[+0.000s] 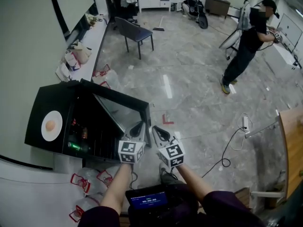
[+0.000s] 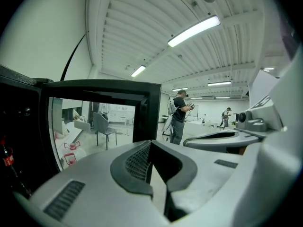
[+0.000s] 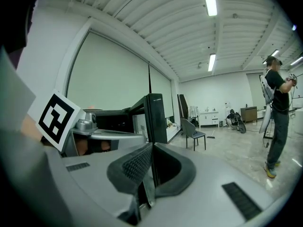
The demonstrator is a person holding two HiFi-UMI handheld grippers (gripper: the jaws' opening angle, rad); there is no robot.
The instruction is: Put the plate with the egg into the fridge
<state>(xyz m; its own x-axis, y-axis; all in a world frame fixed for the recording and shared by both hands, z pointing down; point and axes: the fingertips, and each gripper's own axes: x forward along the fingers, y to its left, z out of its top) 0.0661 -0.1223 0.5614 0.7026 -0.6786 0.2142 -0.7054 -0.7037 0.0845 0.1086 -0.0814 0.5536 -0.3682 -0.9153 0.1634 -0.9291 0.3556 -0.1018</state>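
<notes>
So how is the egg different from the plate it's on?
The plate is white; the egg is orange-brown. The plate is wide and flat; the egg is a small rounded lump in its middle. Both sit on top of the black fridge, not inside it.

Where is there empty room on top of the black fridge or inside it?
On top of the fridge, the black patch between the plate with the egg and the far edge is bare. Inside, bottles crowd the side nearest the plate; the shelf toward the open door looks free, though dark.
</notes>
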